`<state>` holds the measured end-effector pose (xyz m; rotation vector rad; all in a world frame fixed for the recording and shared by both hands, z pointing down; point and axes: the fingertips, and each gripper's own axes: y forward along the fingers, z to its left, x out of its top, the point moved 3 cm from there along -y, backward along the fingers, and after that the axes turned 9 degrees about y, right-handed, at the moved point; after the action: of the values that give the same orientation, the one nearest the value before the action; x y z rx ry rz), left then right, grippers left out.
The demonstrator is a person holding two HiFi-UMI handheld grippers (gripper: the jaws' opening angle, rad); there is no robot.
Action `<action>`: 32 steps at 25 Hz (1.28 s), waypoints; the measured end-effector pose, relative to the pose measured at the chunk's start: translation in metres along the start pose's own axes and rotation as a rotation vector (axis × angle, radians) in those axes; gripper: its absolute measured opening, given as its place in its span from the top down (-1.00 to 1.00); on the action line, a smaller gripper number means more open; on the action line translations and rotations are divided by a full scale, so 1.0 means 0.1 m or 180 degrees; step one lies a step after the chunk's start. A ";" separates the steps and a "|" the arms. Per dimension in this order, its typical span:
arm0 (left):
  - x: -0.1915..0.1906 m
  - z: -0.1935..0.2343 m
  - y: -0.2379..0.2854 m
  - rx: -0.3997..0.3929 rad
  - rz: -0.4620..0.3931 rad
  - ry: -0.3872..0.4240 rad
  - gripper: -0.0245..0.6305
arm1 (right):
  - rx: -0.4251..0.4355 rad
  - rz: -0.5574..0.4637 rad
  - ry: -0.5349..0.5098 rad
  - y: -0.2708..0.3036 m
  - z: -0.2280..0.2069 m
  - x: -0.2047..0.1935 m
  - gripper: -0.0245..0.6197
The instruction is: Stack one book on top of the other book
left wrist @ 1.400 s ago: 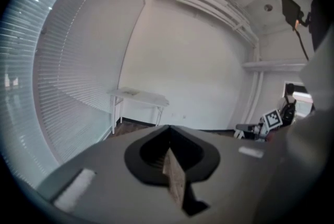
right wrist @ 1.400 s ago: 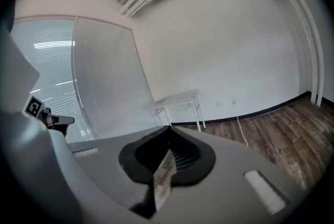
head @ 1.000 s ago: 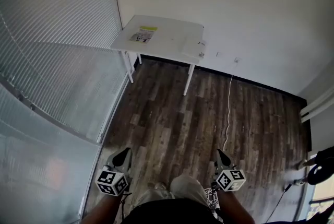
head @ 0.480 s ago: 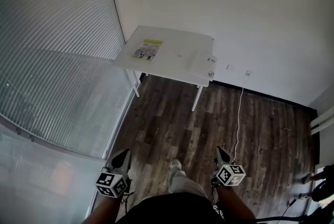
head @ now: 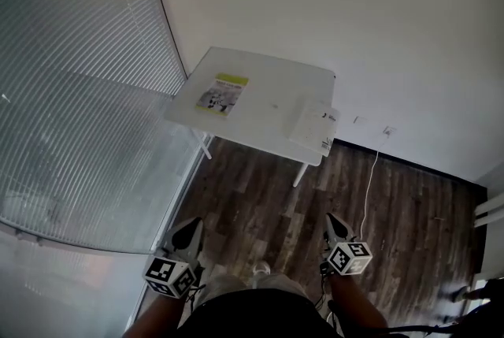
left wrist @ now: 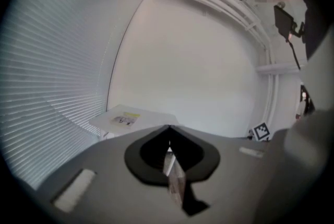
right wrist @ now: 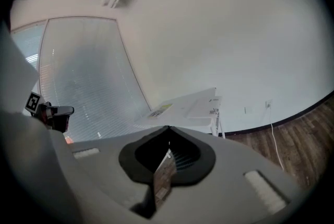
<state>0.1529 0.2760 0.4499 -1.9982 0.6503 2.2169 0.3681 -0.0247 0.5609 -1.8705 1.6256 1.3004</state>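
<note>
The left tool (head: 191, 228) and the right tool (head: 334, 223) are both closed, jaws together with nothing between them. The bench (head: 272, 84) stands well ahead of both, out of reach. On it the yellow book (head: 223, 93) lies ahead of the left tool, and the white book (head: 315, 128) ahead of the right tool, at the bench edge. The step seems to be the approach: come close first, then open one tool wide before it meets a book.

Head view overhead; gripper views low, toward table (head: 268, 102)
</note>
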 end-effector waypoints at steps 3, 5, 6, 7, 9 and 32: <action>0.04 0.10 0.12 0.0006 0.0078 0.0053 0.92 | -0.0044 0.0063 0.0112 0.16 -0.10 0.02 0.91; 0.01 0.22 0.21 0.0031 0.0152 0.0031 0.92 | -0.0061 0.0095 0.0154 0.27 -0.13 0.01 0.91; 0.00 0.28 0.27 0.0040 0.0173 0.0000 0.92 | -0.0074 0.0110 0.0162 0.33 -0.15 0.02 0.91; 0.01 0.33 0.35 0.0036 0.0184 -0.0030 0.92 | -0.0092 0.0123 0.0168 0.39 -0.17 0.03 0.91; 0.03 0.42 0.54 -0.0019 0.0187 -0.0045 0.92 | -0.0145 0.0137 0.0184 0.50 -0.21 0.07 0.91; 0.71 1.57 3.50 -0.1865 0.0310 0.0416 0.92 | -0.1468 -0.0606 0.0198 1.96 0.05 1.02 0.92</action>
<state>-0.1228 0.0016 0.4780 -2.4244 0.1005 2.5708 0.1804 -0.1385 0.5354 -2.2811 1.2042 1.6470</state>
